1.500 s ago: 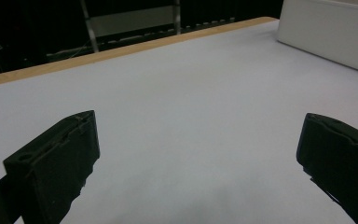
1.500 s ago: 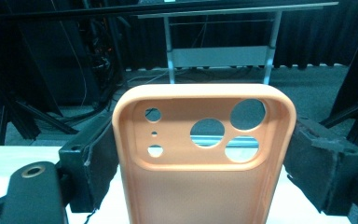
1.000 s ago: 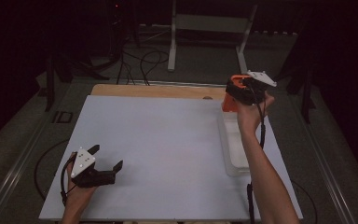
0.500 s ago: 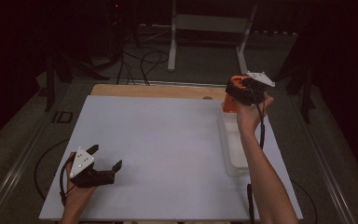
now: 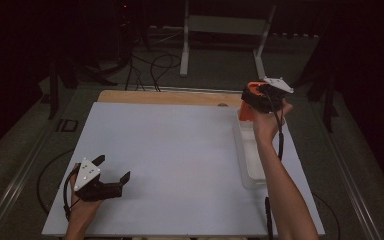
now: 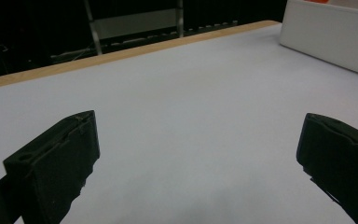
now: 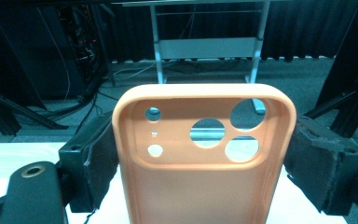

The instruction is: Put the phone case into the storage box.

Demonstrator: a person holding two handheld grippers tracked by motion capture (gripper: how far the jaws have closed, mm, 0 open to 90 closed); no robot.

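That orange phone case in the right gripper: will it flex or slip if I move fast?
The orange phone case looks thin-walled with camera cutouts, so probably light and somewhat bendy. The right gripper clamps its two long sides, which may bow inward. The matte surface against the padded jaws likely resists slipping.

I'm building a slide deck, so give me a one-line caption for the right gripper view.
Right gripper clamps an orange phone case upright between its jaws, camera cutouts at top.
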